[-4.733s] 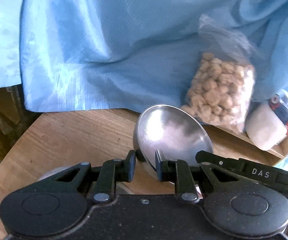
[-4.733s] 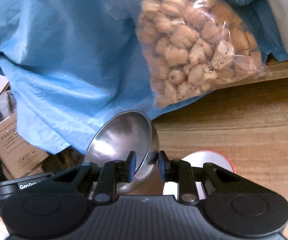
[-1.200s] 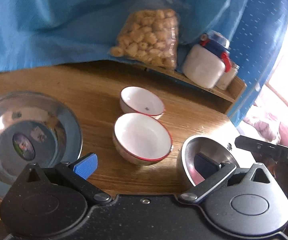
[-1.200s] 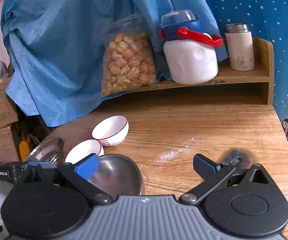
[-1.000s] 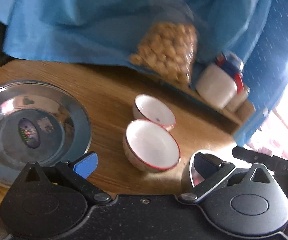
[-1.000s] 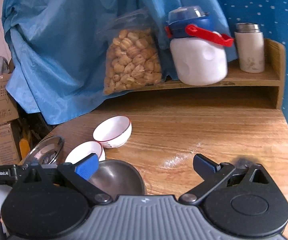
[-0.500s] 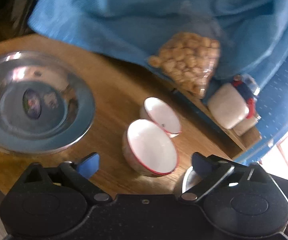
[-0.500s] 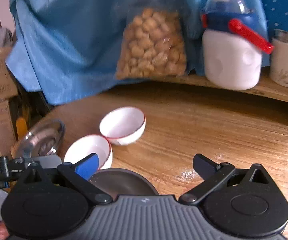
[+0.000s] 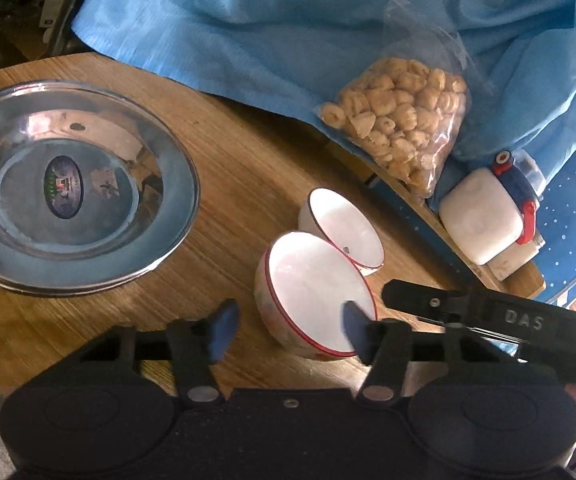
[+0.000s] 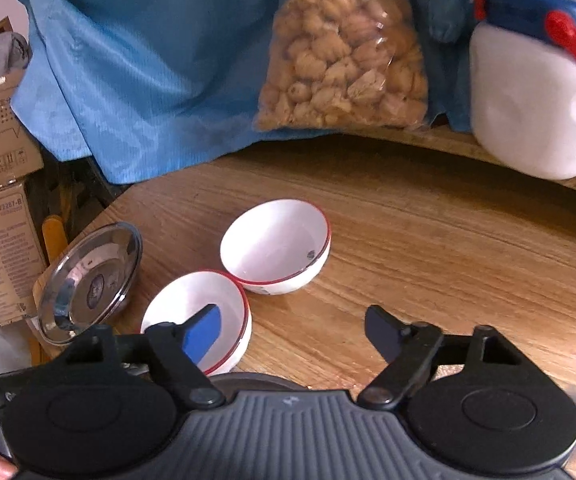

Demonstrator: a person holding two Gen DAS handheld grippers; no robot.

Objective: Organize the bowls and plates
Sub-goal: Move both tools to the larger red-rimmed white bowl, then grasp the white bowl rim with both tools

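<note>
White ceramic with a thin red rim: two such bowls sit close together on the wooden table (image 10: 427, 248), their rims touching or almost touching. The near bowl (image 9: 315, 312) lies just before the left gripper (image 9: 288, 330); in the left wrist view its nearest wall stands between the two fingers, and one fingertip (image 9: 353, 330) overlaps the rim on the right side. I cannot tell if that fingertip really touches it. The jaws of this gripper are closing, but the pads do not press on the bowl. The far bowl (image 9: 343, 232) is tilted and leans toward the near one.

In the right wrist view the right gripper (image 10: 291, 332) hovers over the table, its jaws also closing, with only bare wood and the edge of the near bowl between them; it holds nothing. A dark metal bowl (image 10: 256, 381) shows partly under its body.

Left of the white bowls, well apart, rests a large steel plate (image 9: 68, 188) with a sticker in the middle. Behind everything hangs a blue cloth (image 9: 268, 20), and on a low wooden shelf (image 9: 499, 276) stand a clear bag of snacks (image 9: 403, 120) and a white jug (image 9: 483, 216) with a blue and red lid.
</note>
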